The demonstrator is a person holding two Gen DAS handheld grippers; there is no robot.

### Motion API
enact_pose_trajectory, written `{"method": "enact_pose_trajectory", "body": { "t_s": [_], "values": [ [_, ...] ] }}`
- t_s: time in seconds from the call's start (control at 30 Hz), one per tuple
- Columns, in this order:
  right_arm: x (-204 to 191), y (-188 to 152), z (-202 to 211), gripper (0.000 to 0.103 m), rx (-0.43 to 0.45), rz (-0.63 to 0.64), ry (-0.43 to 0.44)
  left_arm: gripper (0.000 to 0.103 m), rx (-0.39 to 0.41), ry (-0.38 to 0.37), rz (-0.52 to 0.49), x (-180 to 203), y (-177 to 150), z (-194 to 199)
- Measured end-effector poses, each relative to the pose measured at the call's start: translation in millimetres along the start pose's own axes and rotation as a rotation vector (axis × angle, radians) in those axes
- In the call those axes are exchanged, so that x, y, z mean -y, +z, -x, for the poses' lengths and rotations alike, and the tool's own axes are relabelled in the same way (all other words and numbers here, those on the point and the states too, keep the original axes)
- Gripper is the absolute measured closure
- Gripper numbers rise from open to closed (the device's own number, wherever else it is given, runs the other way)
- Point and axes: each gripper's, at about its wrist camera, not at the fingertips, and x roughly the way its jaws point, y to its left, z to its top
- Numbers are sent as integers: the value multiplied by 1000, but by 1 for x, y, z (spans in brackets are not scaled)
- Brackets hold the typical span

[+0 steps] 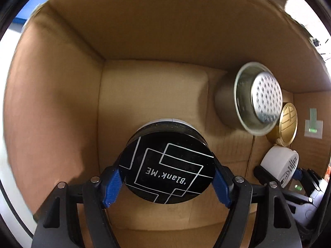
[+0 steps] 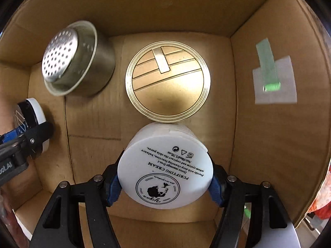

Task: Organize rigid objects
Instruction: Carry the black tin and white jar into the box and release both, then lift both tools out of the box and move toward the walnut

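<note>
My left gripper [image 1: 166, 180] is shut on a round black jar [image 1: 165, 171] marked "Blank ME", held inside the cardboard box [image 1: 62, 103] above its floor. My right gripper [image 2: 164, 178] is shut on a white cream jar [image 2: 165, 173], held inside the same box just in front of a gold round lid [image 2: 167, 81] lying on the floor. The white jar [image 1: 279, 165] and right gripper show at the right of the left wrist view. The black jar [image 2: 31, 119] and left gripper show at the left edge of the right wrist view.
A metal perforated strainer cup [image 2: 76, 62] lies tilted on the box floor at the back, left of the gold lid; it also shows in the left wrist view [image 1: 254, 99], beside the gold lid [image 1: 286, 124]. A taped label [image 2: 273, 78] is on the right wall.
</note>
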Motion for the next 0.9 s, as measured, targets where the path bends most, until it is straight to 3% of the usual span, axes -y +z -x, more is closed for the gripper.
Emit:
{"method": "enact_pose_trajectory", "body": {
  "t_s": [0.23,0.53,0.87,0.9],
  "values": [
    [-3,7,-2,32,-2,0,-22,30,-5,-9,11,-6,6,-4],
    [7,17,3,30,-46,-10,34,29,-60,-53,53,-20,10,3],
    [16,-9,34,11,-30,21,57,16,10,-54,46,-24,-21,56],
    [16,-13,39,4,-23,23,52,15,25,-46,49,-26,-26,62]
  ]
}}
